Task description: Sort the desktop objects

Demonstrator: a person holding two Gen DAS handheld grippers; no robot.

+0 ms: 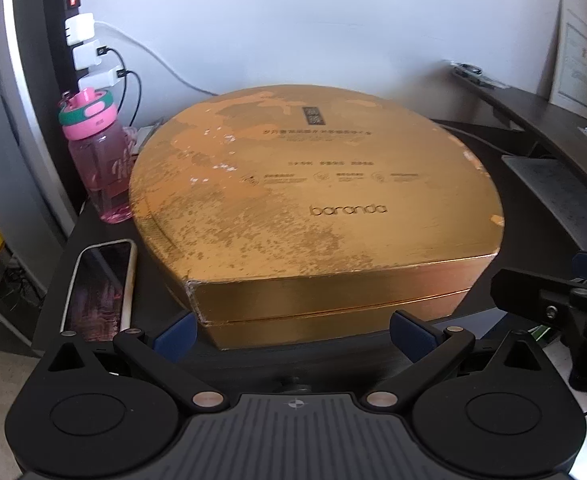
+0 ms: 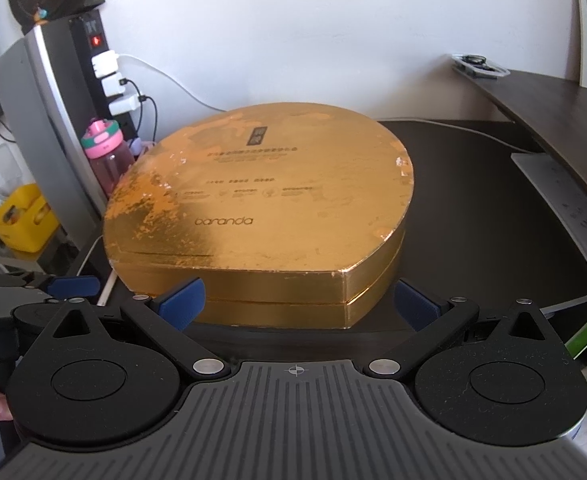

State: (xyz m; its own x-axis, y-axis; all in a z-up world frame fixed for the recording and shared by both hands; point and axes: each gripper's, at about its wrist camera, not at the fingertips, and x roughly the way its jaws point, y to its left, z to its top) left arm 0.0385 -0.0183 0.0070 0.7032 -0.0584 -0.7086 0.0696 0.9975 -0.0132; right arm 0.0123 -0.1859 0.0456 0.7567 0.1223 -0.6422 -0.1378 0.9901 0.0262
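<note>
Both grippers sit at the near edge of the dark desk (image 2: 473,208), facing the big gold box (image 1: 313,200) — nothing lifted, so by my reading the sort is at its opening, approach stage. Left gripper (image 1: 293,334): blue pads spread wide, empty, lined up on the box's near flat side, its left pad close by the box's scuffed near-left corner; contact cannot be confirmed. Right gripper (image 2: 299,302): likewise spread and holding nothing, its pads either side of the near-right corner of the box. The box is broad and low, rounded at the back, squared at the front, lid seam running round the side, gold foil worn in patches, "baranda" printed on top; it takes up most of the desk centre. Judgement: it looks too wide for one gripper to span, so the next move likely wants both together, each closing on a side wall or corner, or a push along the surface, kept level so the lid does not slip. A phone (image 1: 99,284) lies flat just left of the box, near the desk's front-left edge; a pink water bottle (image 1: 97,160) stands at the back left, just beside the box — both want care if the box shifts left. Room: white wall, a black power strip (image 1: 67,28) with white chargers and trailing cables at left, a raised dark shelf (image 1: 541,116) curving along the right with a framed paper (image 1: 585,60) leaning on the wall, a yellow crate (image 2: 25,218) down off the desk's left.
</note>
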